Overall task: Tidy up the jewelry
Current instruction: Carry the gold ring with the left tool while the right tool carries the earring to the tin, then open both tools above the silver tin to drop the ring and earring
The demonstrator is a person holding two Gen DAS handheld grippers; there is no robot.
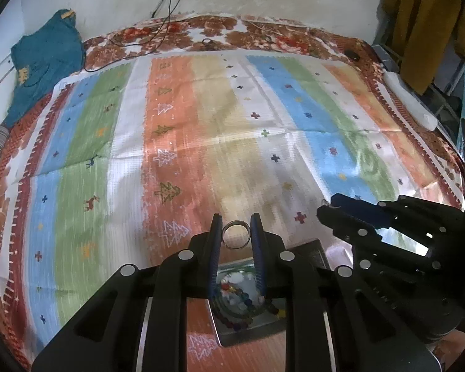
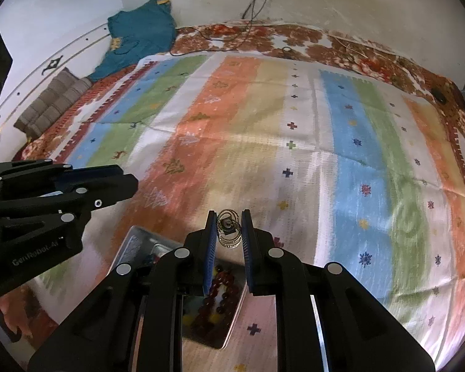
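The left tool (image 1: 236, 235) pinched a plain silver metal ring (image 1: 236, 235) by its outer edge between the blue pads, the band standing upright so that its opening faced the camera, a hold that seemed meant to keep the smooth band from rolling out. The right tool (image 2: 229, 231) was pressed in on a small cluster of thin gold wire hoops with a dark centre piece (image 2: 228, 228), which looked like an earring or pendant, caught near the tips so the fine loops hung free instead of being crushed. Both pieces were held up off the bed, above the striped, brightly coloured woven cloth (image 1: 201, 124) spread over it. Just below and behind each set of fingers lay a shallow, shiny metal tray (image 1: 248, 334) that already held strings of coloured and dark red beads (image 2: 220, 288); from the right wrist view the tray (image 2: 133, 241) appeared to have more than one section, though the arms hid the divisions. By my reading, each tool was carrying its piece toward that tray to sort it with the rest, and the two stood side by side, near each other but apart, presumably so neither blocked the other's drop.
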